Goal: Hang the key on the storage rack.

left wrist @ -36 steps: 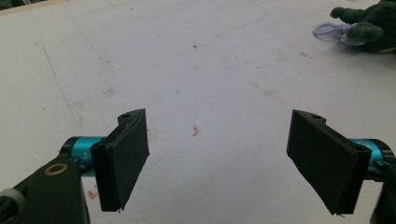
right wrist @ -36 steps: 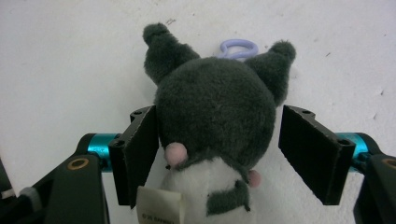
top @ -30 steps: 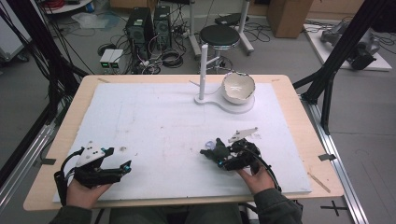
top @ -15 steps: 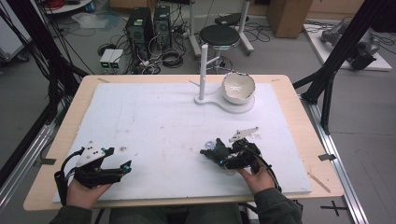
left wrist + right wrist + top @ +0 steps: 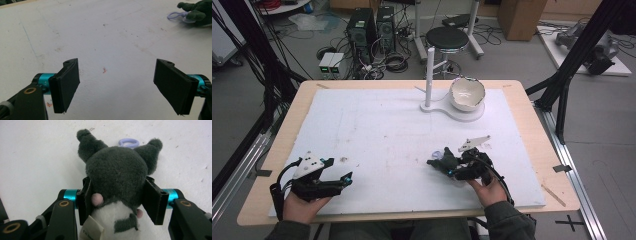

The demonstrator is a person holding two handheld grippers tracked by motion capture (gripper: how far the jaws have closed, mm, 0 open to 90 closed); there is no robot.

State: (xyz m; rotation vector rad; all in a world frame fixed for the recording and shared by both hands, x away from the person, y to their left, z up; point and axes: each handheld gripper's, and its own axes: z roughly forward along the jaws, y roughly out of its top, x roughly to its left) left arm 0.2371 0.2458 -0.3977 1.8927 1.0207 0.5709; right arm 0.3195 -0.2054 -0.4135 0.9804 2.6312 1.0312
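While the right gripper (image 5: 117, 200) pinches a small plush toy (image 5: 116, 175) by its round dark-grey head, its jaws have just been closing, and the flat black pads now press the fuzzy sides from both flanks. Lying on the white foam mat (image 5: 377, 125), the toy points its two ears and lilac hanging loop (image 5: 128, 143) away from the jaws, its white belly and paper tag back toward the hand, so its long axis runs along the grip. Off to that toy's left, well apart, the left gripper (image 5: 117, 85) rests with jaws spread wide over bare, scuffed mat. Beyond the toy, near the far edge, a glossy white bowl (image 5: 467, 93) sits on a flat stand beside a slim upright post (image 5: 429, 75).
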